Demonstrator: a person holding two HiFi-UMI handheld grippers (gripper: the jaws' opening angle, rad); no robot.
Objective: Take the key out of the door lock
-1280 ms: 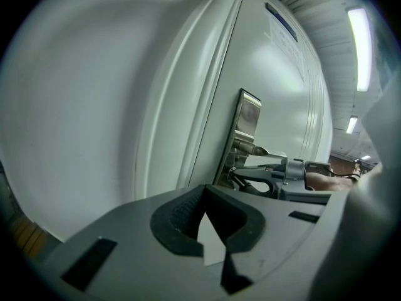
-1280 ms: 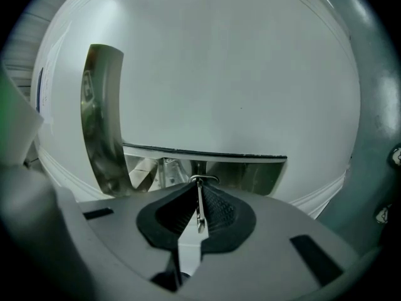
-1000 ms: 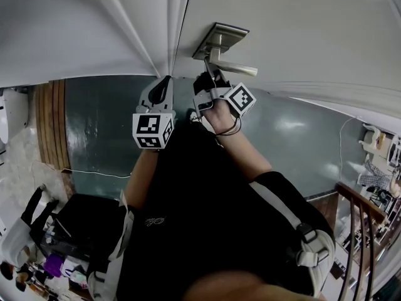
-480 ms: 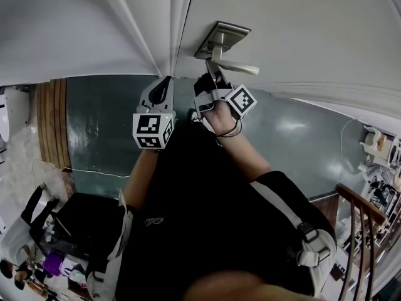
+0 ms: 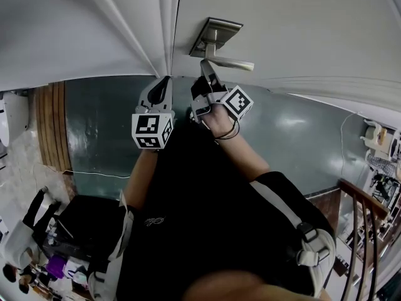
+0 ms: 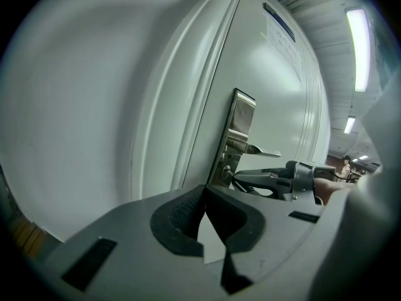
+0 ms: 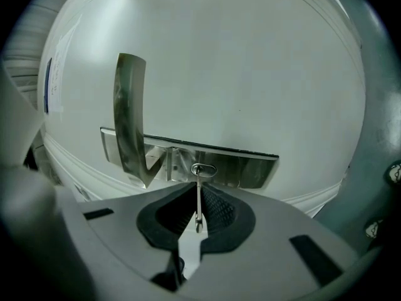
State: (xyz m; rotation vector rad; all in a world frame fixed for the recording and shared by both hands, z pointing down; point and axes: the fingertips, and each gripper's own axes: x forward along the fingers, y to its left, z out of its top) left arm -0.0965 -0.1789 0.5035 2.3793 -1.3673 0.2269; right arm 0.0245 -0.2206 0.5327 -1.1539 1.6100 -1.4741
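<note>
Two grippers: both are raised to a white door (image 5: 301,24); the left gripper (image 5: 164,83) is by the door's edge and the right gripper (image 5: 205,68) is just below the lock plate (image 5: 212,33).
Key (image 7: 198,199): thin and seen edge-on, it runs straight from the keyhole (image 7: 202,168) back toward the camera. Its far end meets the keyhole; how deep it sits cannot be told.
Right gripper's fingers: the two dark ribbed pads (image 7: 217,209) are clamped on the key, one against each flat side. The key's near end lies between them and its far part sticks out past the tips to the lock.
Lock plate: a brushed metal strip on the door, with the lever handle (image 7: 128,105) standing out from it to one side of the keyhole, apart from the jaws.
Left gripper's fingers: the pads (image 6: 185,209) are pressed together at the tips with nothing between them. They point along the door face, apart from the lock plate and clear of the key.
Right gripper from the left gripper's view: its tips reach to the plate just below the lever.
</note>
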